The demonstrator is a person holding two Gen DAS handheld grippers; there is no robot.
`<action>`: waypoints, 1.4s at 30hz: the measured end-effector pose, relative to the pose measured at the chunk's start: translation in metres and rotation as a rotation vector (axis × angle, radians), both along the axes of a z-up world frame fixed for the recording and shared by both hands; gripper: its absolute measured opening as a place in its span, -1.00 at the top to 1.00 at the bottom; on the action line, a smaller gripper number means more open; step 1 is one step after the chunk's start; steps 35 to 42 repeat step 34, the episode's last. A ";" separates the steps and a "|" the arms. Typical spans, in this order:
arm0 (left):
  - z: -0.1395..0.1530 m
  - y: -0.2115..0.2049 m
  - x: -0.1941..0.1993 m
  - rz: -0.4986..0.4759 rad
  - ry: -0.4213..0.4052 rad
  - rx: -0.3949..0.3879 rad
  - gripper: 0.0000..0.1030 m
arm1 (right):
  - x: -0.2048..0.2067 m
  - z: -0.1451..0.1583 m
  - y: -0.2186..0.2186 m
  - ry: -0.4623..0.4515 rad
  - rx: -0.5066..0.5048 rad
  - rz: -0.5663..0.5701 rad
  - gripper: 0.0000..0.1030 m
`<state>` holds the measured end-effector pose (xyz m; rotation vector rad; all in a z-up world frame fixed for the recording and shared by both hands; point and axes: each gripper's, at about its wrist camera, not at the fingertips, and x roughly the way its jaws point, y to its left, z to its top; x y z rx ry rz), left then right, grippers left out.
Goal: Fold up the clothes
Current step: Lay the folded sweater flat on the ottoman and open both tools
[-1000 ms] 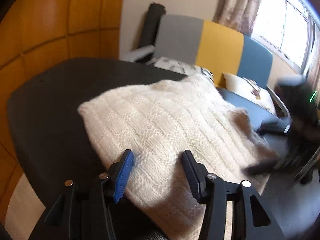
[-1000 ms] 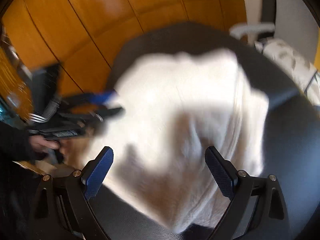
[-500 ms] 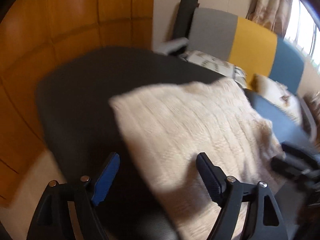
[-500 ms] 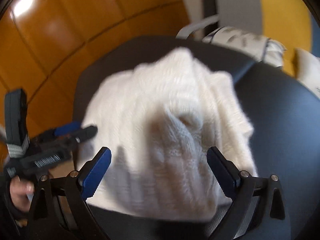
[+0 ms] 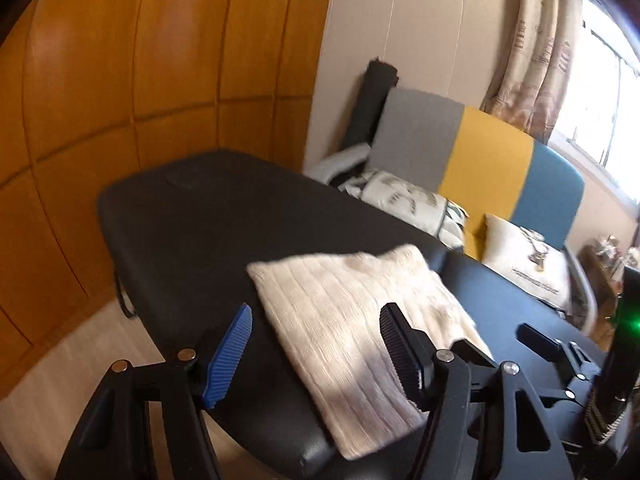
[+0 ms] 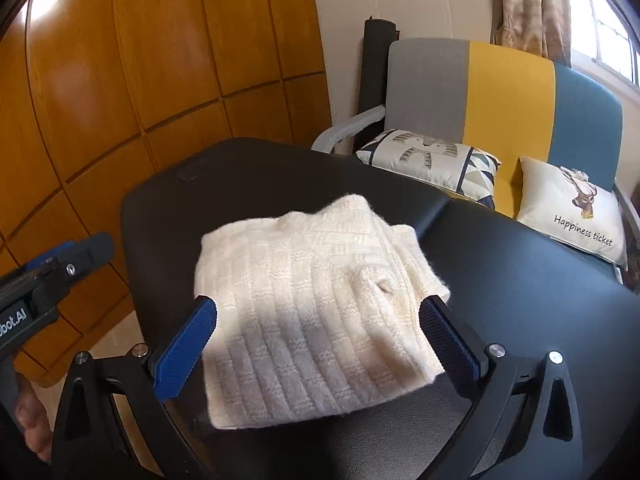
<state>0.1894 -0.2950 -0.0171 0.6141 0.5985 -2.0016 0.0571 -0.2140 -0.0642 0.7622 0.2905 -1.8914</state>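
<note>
A cream knitted sweater lies folded into a compact rectangle on the black padded table. In the left wrist view the same sweater sits near the table's front edge. My left gripper hangs above and in front of it, open, nothing between its fingers. My right gripper is open wide above the sweater's near edge, holding nothing. The left gripper also shows at the left edge of the right wrist view; the right gripper's fingers show at the lower right of the left wrist view.
Behind the table stands a grey, yellow and blue sofa with two printed cushions. Orange wooden panelling fills the left side. A curtain and window are at the upper right. Pale floor lies left of the table.
Both grippers have risen and drawn back from the sweater, which now looks smaller and lies folded and still. Both sets of jaws stand a little wider than a second ago.
</note>
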 end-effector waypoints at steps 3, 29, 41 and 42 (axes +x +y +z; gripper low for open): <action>0.001 0.001 0.006 0.031 -0.023 0.009 -0.07 | 0.001 -0.001 -0.002 0.002 -0.011 0.008 -1.00; -0.011 -0.005 -0.007 0.019 -0.067 0.043 -0.07 | 0.014 -0.019 -0.018 0.061 0.096 0.086 -1.00; -0.009 0.000 -0.010 0.004 -0.076 0.010 -0.06 | 0.012 -0.023 -0.016 0.059 0.109 0.079 -1.00; -0.009 0.000 -0.010 0.004 -0.076 0.010 -0.06 | 0.012 -0.023 -0.016 0.059 0.109 0.079 -1.00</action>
